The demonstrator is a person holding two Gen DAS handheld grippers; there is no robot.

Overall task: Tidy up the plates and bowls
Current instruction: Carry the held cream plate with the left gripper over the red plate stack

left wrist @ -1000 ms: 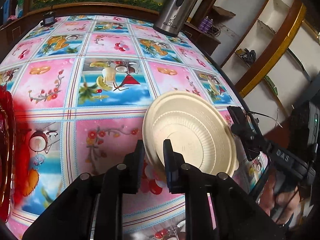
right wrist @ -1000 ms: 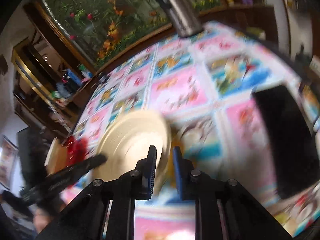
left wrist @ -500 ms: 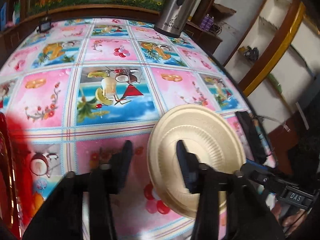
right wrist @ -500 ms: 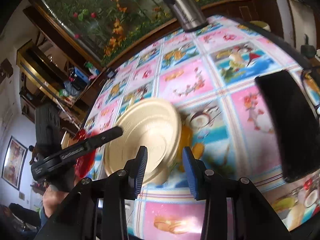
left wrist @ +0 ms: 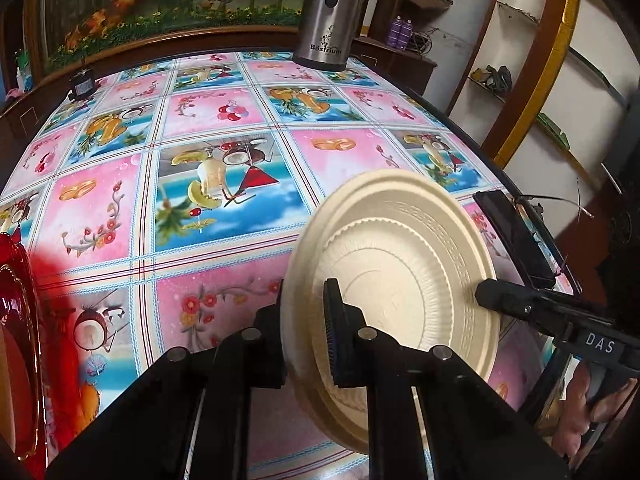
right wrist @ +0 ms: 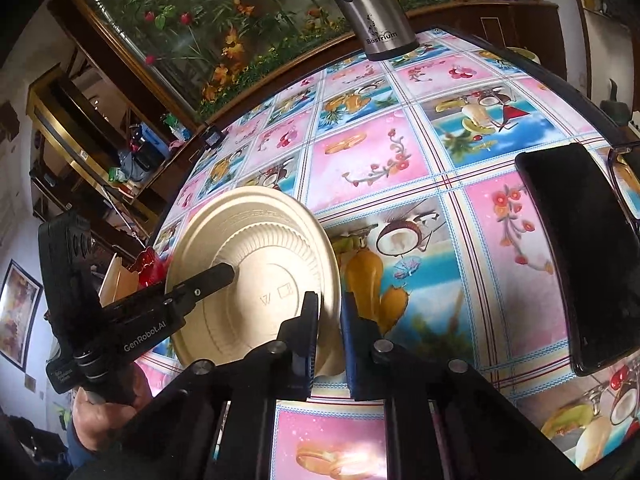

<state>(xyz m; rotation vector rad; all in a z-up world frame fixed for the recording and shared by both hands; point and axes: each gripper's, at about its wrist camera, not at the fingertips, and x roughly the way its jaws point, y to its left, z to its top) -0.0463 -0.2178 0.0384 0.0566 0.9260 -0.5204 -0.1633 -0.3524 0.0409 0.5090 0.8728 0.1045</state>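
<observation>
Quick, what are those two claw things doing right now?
Left gripper: has just closed on the cream plate.
Right gripper: has just closed on the same plate's opposite edge.

Two wrist fisheyes, angled down, close; both share cream plate [left wrist: 404, 264], tablecloth [right wrist: 372, 160]

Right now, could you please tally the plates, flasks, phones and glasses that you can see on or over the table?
Plates: 2, a cream plate held up off the table and a red plate at the edge of the left wrist view
Flask: 1
Phone: 1
Glasses: 1
Total: 5
</observation>
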